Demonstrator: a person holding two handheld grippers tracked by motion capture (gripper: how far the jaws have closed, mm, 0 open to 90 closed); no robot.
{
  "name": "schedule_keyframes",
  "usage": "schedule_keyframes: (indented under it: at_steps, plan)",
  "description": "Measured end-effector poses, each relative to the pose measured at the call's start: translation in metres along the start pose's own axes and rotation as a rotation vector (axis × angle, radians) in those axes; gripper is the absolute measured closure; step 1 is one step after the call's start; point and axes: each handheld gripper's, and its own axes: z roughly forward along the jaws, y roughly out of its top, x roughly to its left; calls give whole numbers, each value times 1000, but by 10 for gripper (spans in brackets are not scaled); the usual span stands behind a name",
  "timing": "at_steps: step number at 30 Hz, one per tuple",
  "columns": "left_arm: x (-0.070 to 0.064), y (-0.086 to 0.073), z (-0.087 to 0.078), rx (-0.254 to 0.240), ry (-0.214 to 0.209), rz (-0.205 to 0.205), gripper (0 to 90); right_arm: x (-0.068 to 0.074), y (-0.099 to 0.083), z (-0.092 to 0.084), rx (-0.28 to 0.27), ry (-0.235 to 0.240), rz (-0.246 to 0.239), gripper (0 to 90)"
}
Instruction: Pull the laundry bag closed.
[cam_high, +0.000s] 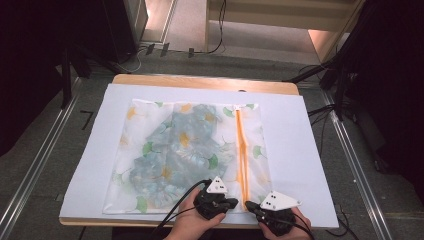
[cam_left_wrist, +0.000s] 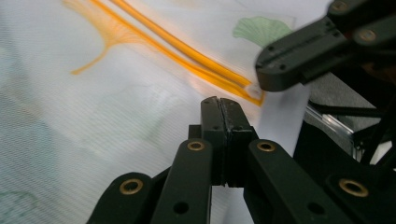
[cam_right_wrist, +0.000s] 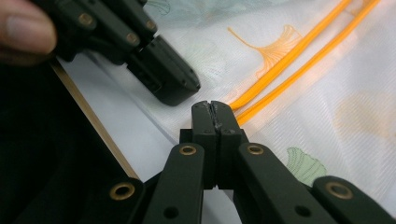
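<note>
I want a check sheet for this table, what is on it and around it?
Surface: white sheet over a wooden table.
Job's things: see-through mesh bag with leaf print and an orange zipper, patterned cloth inside.
Clutter: nothing seen.
Grippers: left hand-held gripper shut at the bag's near edge; right hand-held gripper shut at the zipper's near end.
Cables: black cables trail from the grippers.
Surroundings: grey floor, metal rails, dark stands.
</note>
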Motion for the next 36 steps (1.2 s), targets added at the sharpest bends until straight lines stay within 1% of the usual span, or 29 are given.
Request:
schedule_keyframes:
  at_steps: [2,3,4,8,11,13,17,19,20,21,22,23,24,25,26,27,28,29,30,32,34,35,36]
  plan:
    - [-5,-1,1,-1,8,38,900,-1,1,0,9,3,35,900]
    - [-8,-1,2,-2,13,46,900,-1,1,0,10,5,41,900]
    - [-9,-1,3,-4,12,51,900,-1,1,0,15,7,48,900]
    - [-11,-1,5,-9,18,49,900,-3,1,1,19,13,89,900]
    - [-13,-2,6,-13,32,74,900,-5,2,1,25,24,124,900]
    - [-16,-2,6,-11,50,94,900,-7,3,1,24,30,141,900]
    - [-17,-2,6,-17,52,100,900,-10,5,2,24,40,172,900]
    - [-17,-3,6,-14,56,105,900,-12,7,2,18,38,185,900]
    - [-17,-3,6,-13,56,109,900,-12,8,1,18,14,188,900]
    - [-17,-3,6,-12,56,109,900,-14,9,1,17,-3,180,900]
    - [-17,-3,6,-15,52,105,900,-16,10,0,14,-3,179,900]
    - [-16,-3,6,-14,49,100,900,-18,10,-1,10,5,184,900]
    - [-16,-3,6,-17,46,93,900,-20,9,-2,-5,26,192,900]
    - [-15,-3,6,-19,41,89,900,-22,8,-3,-26,72,199,900]
    - [-14,-2,6,-13,41,88,900,-22,7,-4,-33,109,196,900]
    - [-14,-3,6,-15,37,86,900,-20,6,-5,-34,104,167,900]
    - [-14,-3,6,-14,34,83,900,-16,5,-5,-28,80,139,900]
    - [-13,-3,6,-17,32,75,900,-13,3,-5,-17,66,118,900]
    - [-13,-3,6,-16,29,73,900,-11,1,-6,-13,63,105,900]
    - [-13,-4,5,-20,33,75,900,-9,-5,-7,1,53,81,825]
    - [-13,-4,5,-23,33,74,900,-8,-9,-7,16,27,48,738]
    - [-13,-4,5,-22,31,72,900,-9,-10,-6,18,38,35,697]
    - [-12,-4,5,-20,28,66,900,-10,-12,-5,25,53,25,676]
